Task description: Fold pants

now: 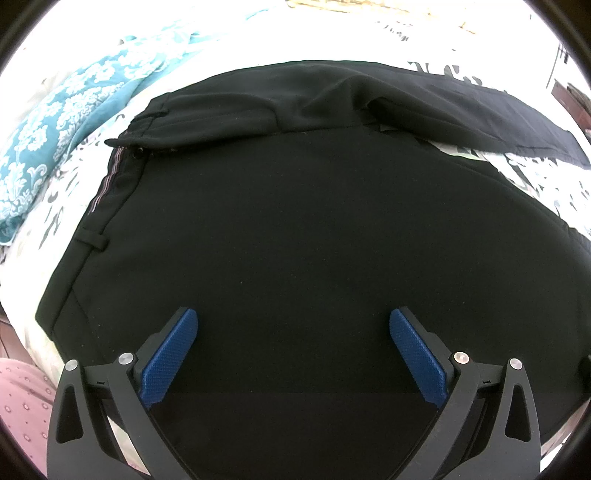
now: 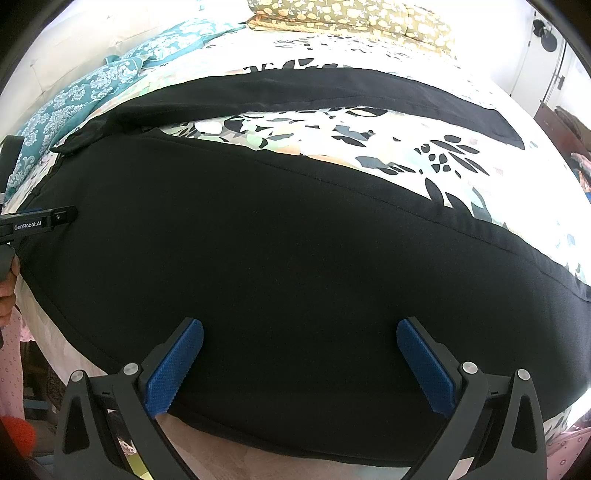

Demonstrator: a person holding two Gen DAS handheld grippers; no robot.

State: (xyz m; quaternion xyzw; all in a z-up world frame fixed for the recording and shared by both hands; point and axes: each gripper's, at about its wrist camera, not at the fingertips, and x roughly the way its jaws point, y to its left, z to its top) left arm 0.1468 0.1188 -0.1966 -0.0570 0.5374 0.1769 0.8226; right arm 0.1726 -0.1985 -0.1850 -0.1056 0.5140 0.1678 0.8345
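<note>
Black pants point(image 1: 280, 229) lie spread flat on a floral bedsheet point(image 2: 424, 147). The waistband point(image 1: 107, 184) with belt loops is at the left in the left wrist view. One leg point(image 2: 314, 236) lies near me, the other leg point(image 2: 332, 92) stretches away across the far side. My left gripper point(image 1: 293, 321) is open and empty, just above the seat area near the waist. My right gripper point(image 2: 299, 332) is open and empty above the near leg, close to its near edge. The left gripper's body point(image 2: 37, 221) shows at the far left of the right wrist view.
A teal patterned blanket point(image 1: 55, 122) lies left of the waistband. A mustard floral pillow point(image 2: 351, 18) sits at the bed's far end. The bed's near edge point(image 2: 229, 454) runs just below the right gripper. A hand point(image 2: 7, 291) shows at the left.
</note>
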